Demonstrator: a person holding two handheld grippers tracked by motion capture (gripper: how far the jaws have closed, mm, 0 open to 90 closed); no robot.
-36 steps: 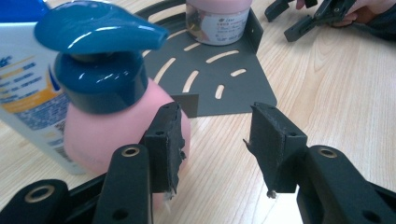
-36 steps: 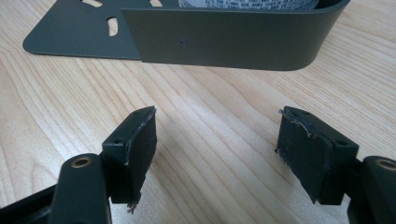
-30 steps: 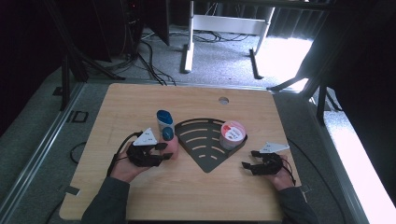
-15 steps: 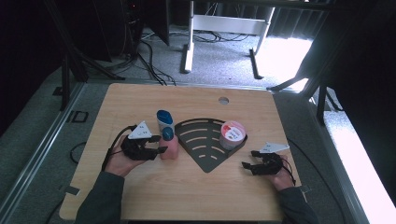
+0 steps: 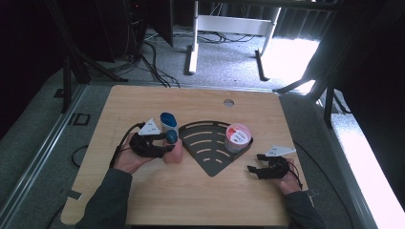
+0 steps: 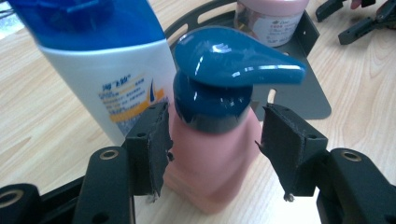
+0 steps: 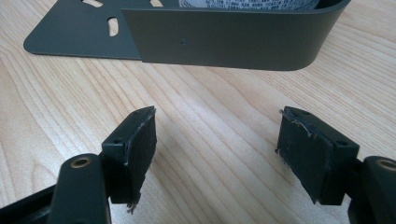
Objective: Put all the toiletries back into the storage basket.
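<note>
A pink pump bottle with a dark blue pump head stands upright on the wooden table, just left of the dark fan-shaped tray. My left gripper reaches around it from the left. Its jaws have just been opening, and the pads stand a little off the bottle's shoulders. Right behind the pump bottle stands a white shampoo bottle with a blue cap. My right gripper rests open on the table, right of the tray, with nothing between its pads.
A pink jar sits in the tray's right corner, against its raised wall. The right gripper also shows far off in the left gripper view. A round cable hole lies near the table's far edge.
The left gripper's jaws have spread apart from the pink pump bottle and the hand has shifted slightly. The bottle stays standing where it was. The right gripper has not moved.
</note>
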